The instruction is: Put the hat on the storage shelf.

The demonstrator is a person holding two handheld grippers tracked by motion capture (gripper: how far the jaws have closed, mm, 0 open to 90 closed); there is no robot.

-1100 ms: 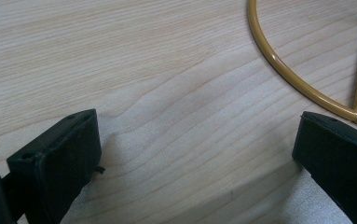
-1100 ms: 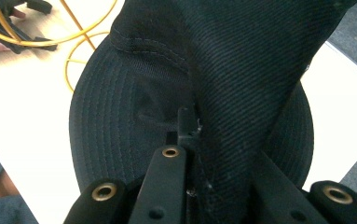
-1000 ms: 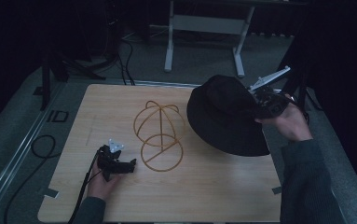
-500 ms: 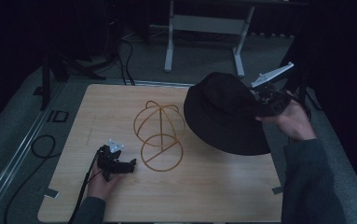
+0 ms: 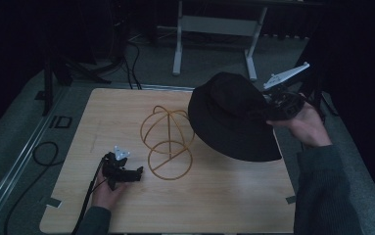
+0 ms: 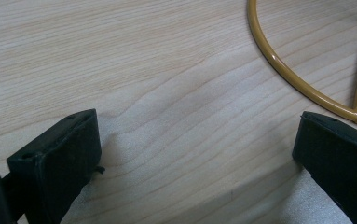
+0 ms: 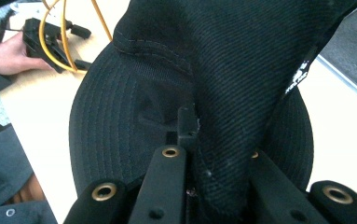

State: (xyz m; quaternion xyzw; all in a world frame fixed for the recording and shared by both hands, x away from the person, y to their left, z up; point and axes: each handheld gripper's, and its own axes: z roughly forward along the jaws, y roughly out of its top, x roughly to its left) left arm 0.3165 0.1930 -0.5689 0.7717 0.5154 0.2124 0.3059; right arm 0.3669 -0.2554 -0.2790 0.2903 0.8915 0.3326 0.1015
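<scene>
At the left, the left gripper (image 5: 137, 173) is resting on the tabletop (image 5: 224, 200), in the person's left hand (image 5: 107, 191). Its jaws are standing wide apart with only bare wood between them, so it is released and holding nothing. In the left gripper view its tip is lying just beside the base ring of the wire hat stand (image 5: 168, 142), near but not touching as far as I can tell. It is lying in the same place as one second ago.

In the middle, the hat stand is standing upright and bare.

At the right, the right gripper (image 5: 273, 108) is clenched on the brim of the black bucket hat (image 5: 229, 117), and the right gripper view is showing the cloth pinched between the jaws. The hat is hanging in the air, tilted, its left edge close to the dome of the stand. Compared with one second ago it is sitting a little higher and more to the left (only a small shift). I judge the hat is travelling toward the stand, to be set over its dome, and this step is not yet done.
</scene>
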